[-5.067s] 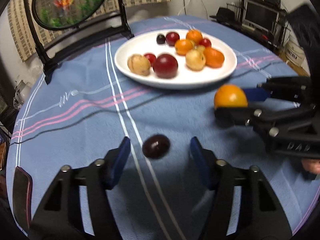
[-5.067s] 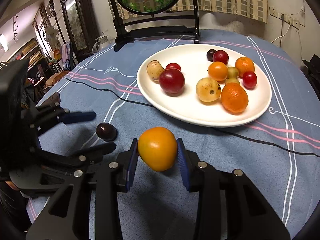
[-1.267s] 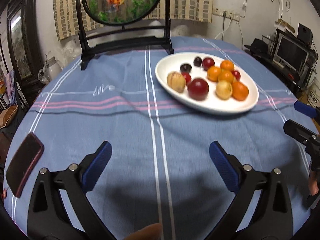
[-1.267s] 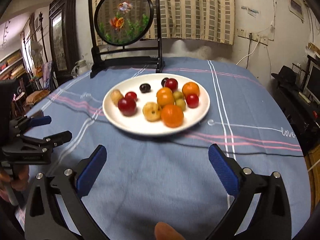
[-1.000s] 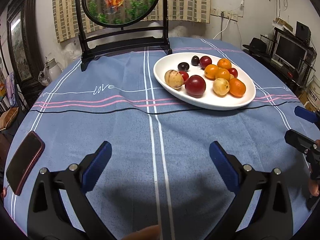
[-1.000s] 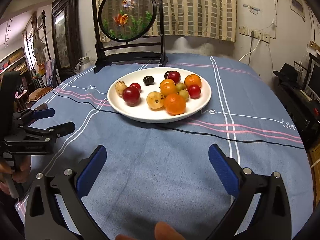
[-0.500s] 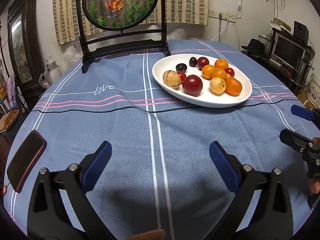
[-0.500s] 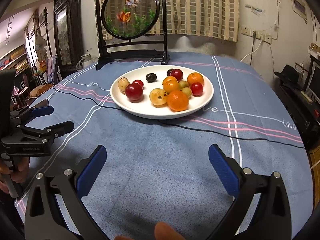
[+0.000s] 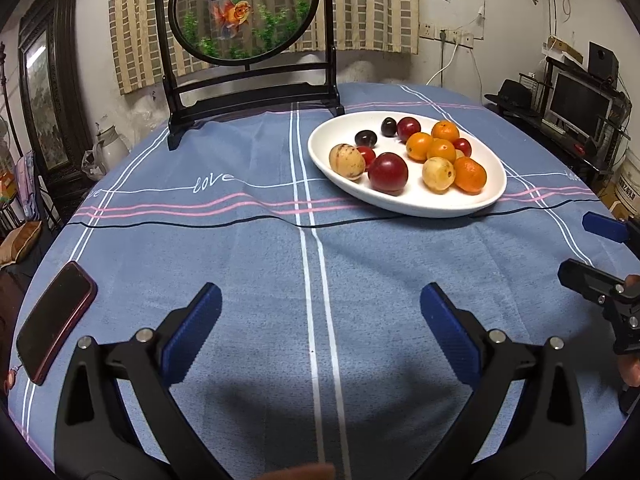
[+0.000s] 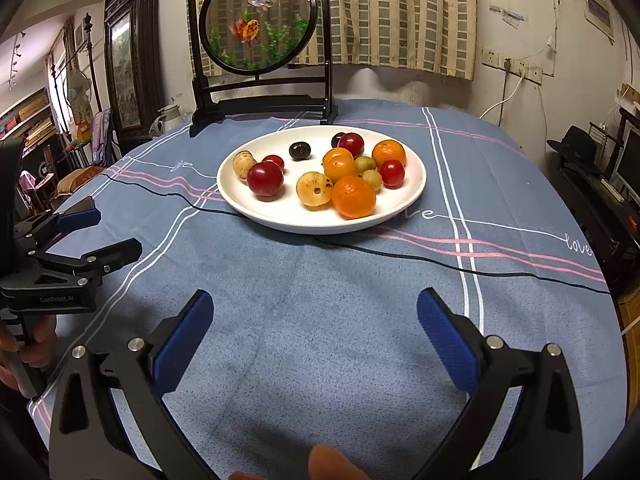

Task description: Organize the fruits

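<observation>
A white oval plate (image 9: 490, 196) (image 10: 412, 196) on the blue tablecloth holds several fruits: oranges (image 10: 353, 197), red plums (image 9: 387, 173) (image 10: 265, 179), dark plums (image 10: 299, 151) and pale yellow fruits (image 9: 438, 168). My left gripper (image 9: 320, 312) stands wide open near the table's front edge, nothing between its blue pads. My right gripper (image 10: 314, 312) is open too, empty, well short of the plate. Each gripper shows at the other view's edge: the right gripper (image 9: 596, 252), the left gripper (image 10: 96, 232).
A black-framed round goldfish screen (image 9: 244, 12) (image 10: 258, 24) stands behind the plate. A red-cased phone (image 9: 54, 322) lies at the table's left edge. A person's hand (image 10: 24, 344) holds the left gripper's handle. Furniture and a monitor (image 9: 580, 100) surround the table.
Five seconds ago the right gripper held an orange and a dark plum lay by the left one; both fruits now lie on the plate. Both grippers have opened and pulled back.
</observation>
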The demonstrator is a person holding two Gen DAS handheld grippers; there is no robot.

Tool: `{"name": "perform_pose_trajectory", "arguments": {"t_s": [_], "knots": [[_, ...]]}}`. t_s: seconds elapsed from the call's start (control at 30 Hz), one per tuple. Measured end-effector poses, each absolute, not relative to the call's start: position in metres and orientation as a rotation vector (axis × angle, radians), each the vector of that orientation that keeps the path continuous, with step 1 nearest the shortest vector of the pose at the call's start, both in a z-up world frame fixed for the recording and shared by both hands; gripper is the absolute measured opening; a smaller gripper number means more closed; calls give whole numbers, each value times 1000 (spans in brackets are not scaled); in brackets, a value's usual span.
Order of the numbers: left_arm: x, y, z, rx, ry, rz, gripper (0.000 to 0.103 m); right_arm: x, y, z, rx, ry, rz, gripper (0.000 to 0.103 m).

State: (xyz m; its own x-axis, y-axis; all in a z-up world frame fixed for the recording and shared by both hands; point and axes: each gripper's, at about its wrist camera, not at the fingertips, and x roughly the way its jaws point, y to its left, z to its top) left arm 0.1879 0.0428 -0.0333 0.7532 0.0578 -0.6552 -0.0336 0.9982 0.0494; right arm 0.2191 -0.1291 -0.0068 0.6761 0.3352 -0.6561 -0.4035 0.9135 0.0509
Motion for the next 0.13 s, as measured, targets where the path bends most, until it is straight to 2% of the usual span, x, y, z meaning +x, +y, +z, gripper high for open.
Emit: {"name": "perform_pose_trajectory", "arguments": {"t_s": [0.13], "knots": [[188,42,-34,43,716,56,101,219,-129,-8,-101,721,414,102]]}}
